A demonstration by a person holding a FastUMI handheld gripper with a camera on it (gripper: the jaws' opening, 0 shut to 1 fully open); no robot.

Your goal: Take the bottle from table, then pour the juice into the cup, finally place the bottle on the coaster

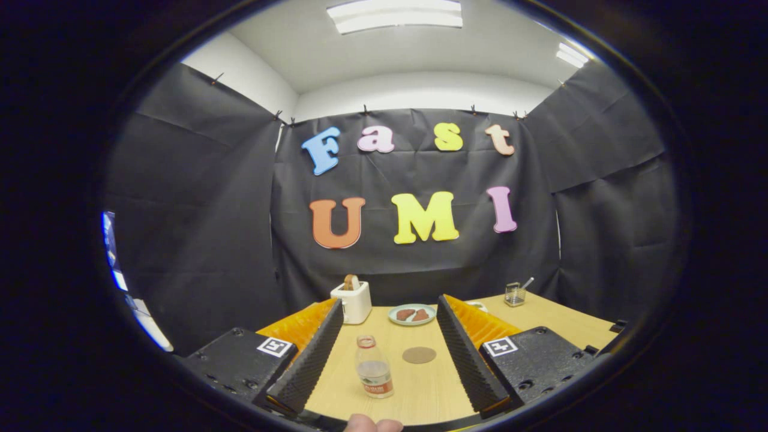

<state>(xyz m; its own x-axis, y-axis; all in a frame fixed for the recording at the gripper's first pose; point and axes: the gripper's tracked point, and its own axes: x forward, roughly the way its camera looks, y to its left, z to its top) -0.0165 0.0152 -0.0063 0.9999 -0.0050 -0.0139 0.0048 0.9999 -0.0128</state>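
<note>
A small clear bottle [374, 367] with a red-banded label stands upright on the wooden table [420, 390], between my two fingers and nearer the left one. Neither finger touches it. My gripper [390, 305] is open wide. A round brown coaster [419, 354] lies flat just right of the bottle, also between the fingers. A clear glass cup [515, 294] with a stick in it stands far off, beyond the right finger near the back wall.
A white toaster [352, 300] holding a slice of bread stands beyond the left fingertip. Beside it is a pale plate [411, 322] with two brown pieces on it. A person's fingertip [372, 425] shows at the table's near edge. Black cloth walls close the booth.
</note>
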